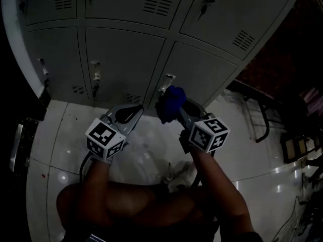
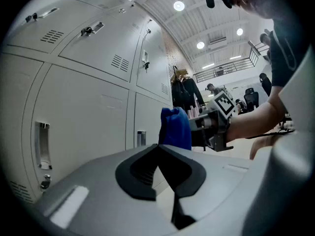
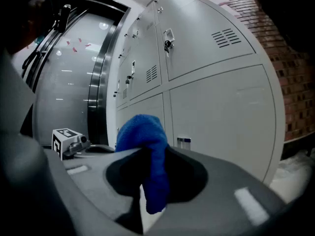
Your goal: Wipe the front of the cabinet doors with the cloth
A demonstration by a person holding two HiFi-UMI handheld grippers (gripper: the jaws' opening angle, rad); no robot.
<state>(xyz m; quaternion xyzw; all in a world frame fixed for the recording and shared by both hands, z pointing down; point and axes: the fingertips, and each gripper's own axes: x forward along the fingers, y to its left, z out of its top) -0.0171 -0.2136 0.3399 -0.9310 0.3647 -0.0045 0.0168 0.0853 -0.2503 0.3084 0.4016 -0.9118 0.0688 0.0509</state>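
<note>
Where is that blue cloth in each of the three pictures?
Head view: blue cloth at centre, at the right gripper's tip.
Left gripper view: blue cloth at centre, just above the left gripper's shut jaws.
Right gripper view: blue cloth at centre, clamped between the jaws.
Shared landmark: the grey cabinet doors behind it.

The floor (image 1: 151, 150) is pale, glossy tile with lamp glints on it. The grey cabinet (image 1: 121, 59) stands on it just ahead of both grippers. Behind the right gripper (image 1: 169, 107), between the person's forearms, lies a small pale crumpled thing (image 1: 174, 178) that cannot be identified. A dark metal frame (image 1: 262, 120) stands well to that gripper's right. A red speck (image 1: 43, 176) marks the tile left of the left gripper (image 1: 137, 108).
</note>
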